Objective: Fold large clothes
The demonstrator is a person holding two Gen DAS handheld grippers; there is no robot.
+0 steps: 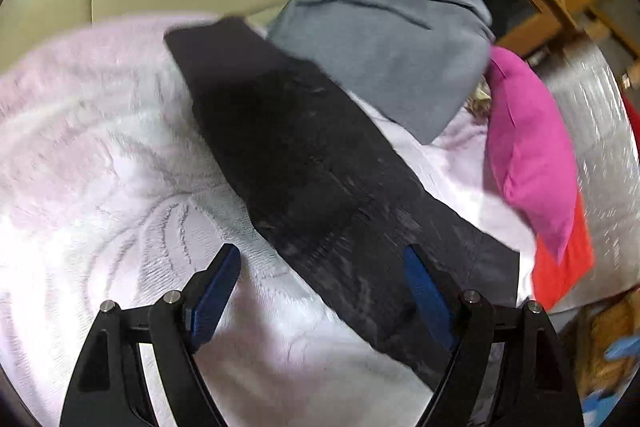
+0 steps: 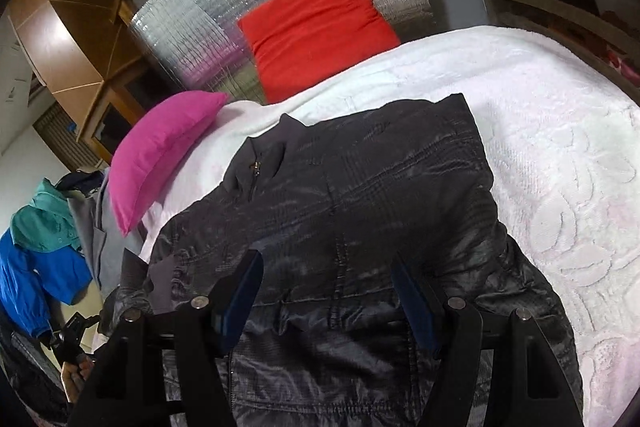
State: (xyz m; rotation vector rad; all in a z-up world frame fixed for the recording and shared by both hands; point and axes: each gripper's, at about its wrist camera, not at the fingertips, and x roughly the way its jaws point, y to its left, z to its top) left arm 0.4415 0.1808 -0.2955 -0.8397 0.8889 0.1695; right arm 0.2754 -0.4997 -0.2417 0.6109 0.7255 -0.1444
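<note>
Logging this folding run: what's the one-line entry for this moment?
black jacket: flat on white bedspread | left gripper: jaws open | right gripper: jaws open, above jacket

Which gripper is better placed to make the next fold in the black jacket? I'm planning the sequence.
Probably the right gripper: it hangs open right over the black jacket body on the white blanket. The left gripper, also open, sees only a narrow strip.

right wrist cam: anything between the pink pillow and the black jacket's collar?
Nothing but bare white blanket separates the pink pillow from the black jacket collar, as the right wrist view shows.
</note>
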